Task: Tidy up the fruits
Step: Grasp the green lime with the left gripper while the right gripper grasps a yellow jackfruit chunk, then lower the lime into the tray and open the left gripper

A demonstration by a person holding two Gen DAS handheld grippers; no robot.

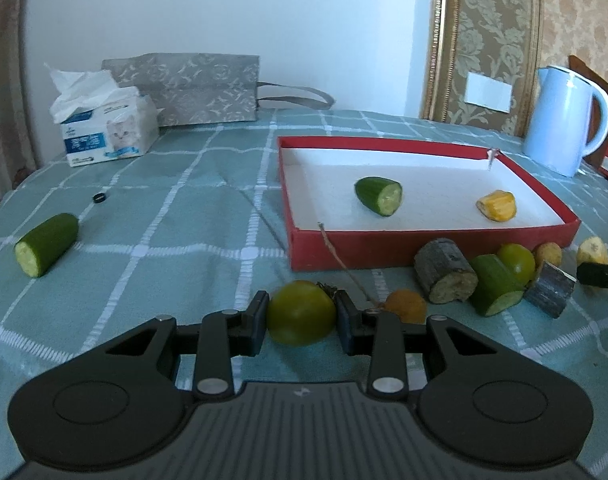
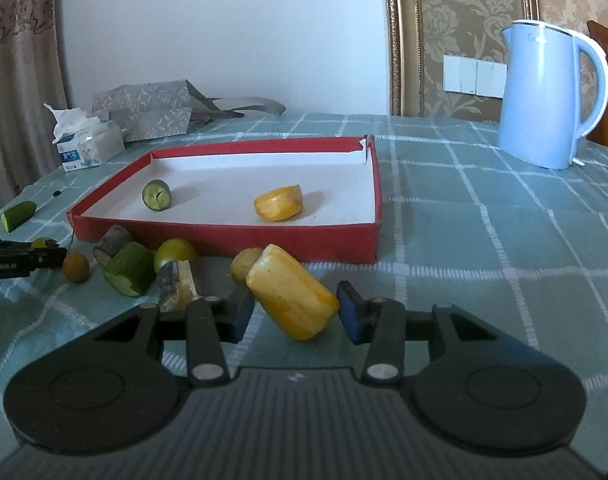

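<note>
L gripper [image 1: 302, 314] was closed on green tomato [image 1: 300, 312], pads on both sides. R gripper [image 2: 292, 310] held yellow fruit chunk [image 2: 294, 292] tilted, grip looked marginal. Red tray [image 2: 224, 236] sat just beyond, w/ cucumber piece [image 2: 157, 195] & yellow piece [image 2: 279, 203] inside. Advice: lift clear of tray wall, keep chunk level, release low.
</note>
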